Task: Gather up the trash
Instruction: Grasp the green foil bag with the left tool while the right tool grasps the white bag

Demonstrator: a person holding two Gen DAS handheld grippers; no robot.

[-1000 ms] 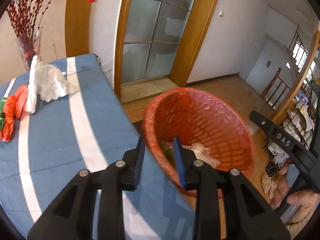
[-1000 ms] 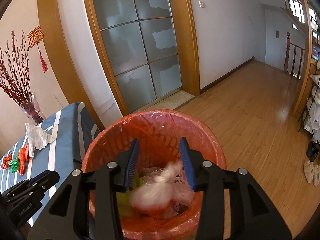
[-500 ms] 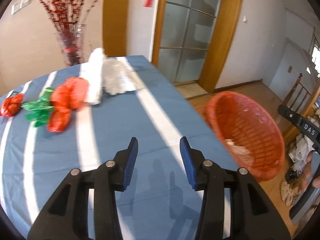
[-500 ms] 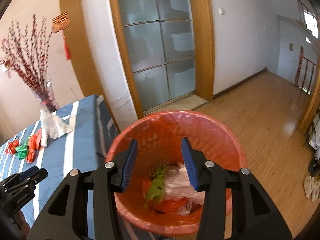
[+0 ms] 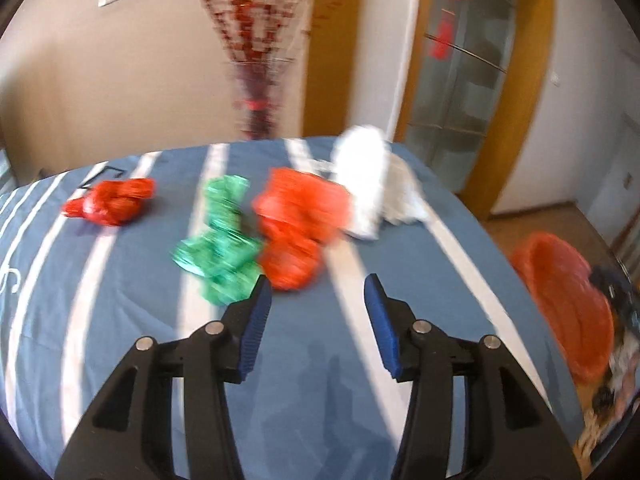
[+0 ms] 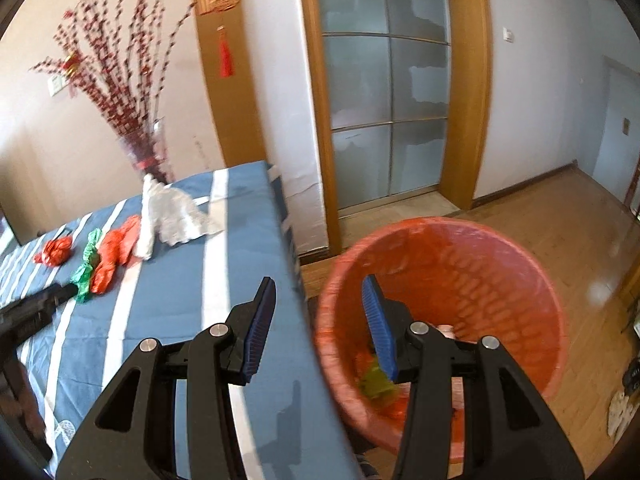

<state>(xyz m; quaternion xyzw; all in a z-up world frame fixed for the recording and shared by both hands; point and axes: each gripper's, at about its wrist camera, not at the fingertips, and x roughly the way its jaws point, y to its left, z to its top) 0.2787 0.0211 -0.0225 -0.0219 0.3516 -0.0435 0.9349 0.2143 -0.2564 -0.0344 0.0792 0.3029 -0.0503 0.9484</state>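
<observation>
Left gripper (image 5: 318, 294) just opened wider, empty over table (image 5: 120, 320); right gripper (image 6: 319, 298) parted, empty

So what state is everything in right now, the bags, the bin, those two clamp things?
left gripper: jaws open, just been opening, nothing between them
right gripper: jaws open, empty
small red bag: crumpled, on the table
green bag: crumpled, on the table
large red bag: crumpled, beside the green bag
white bag: crumpled, on the table
orange bin: lined, partly filled with trash
</observation>
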